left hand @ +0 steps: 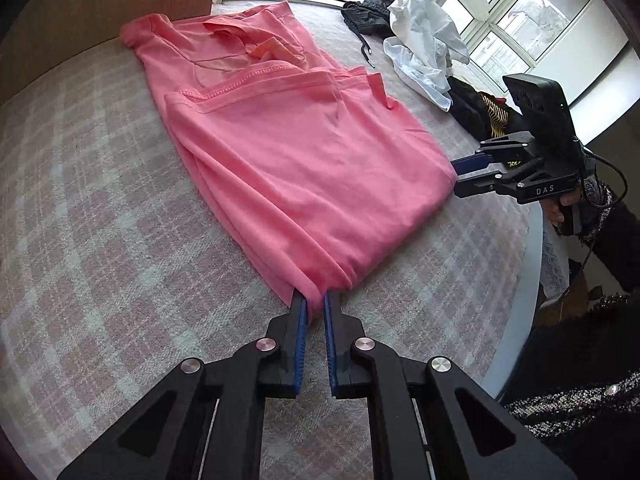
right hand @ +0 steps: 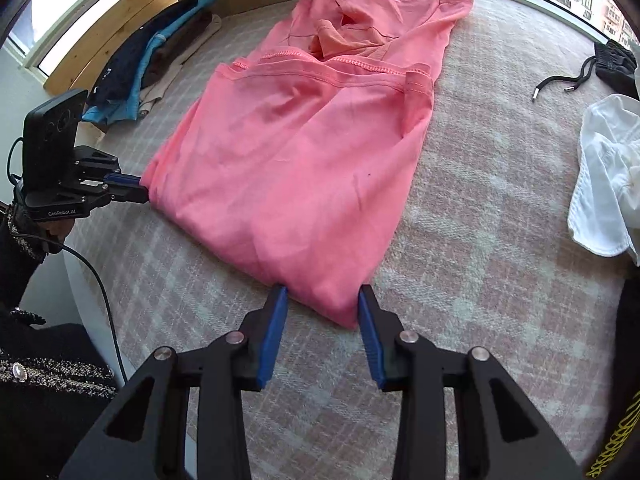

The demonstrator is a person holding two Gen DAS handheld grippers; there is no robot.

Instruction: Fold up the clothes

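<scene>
At the lower centre of both wrist views, my left gripper (left hand: 315, 303) pinches one near corner of the pink shirt (left hand: 304, 152) spread on the bed (left hand: 100, 240); my right gripper (right hand: 322, 300) straddles the other corner (pads not yet pressing). I should clamp it before lifting, keeping both corners level.

**Daylight from the windows, strong fisheye bending**

Both views are lit brightly by daylight from the windows (left hand: 500, 4), where the panes are nearly washed out. Soft, faint shadows are cast on the checked cover (right hand: 480, 240). Focus is held sharply across the middle; no motion blur is seen. Straight lines are curved heavily toward the edges, and the corners are darkened to black by the lens rim.
</scene>
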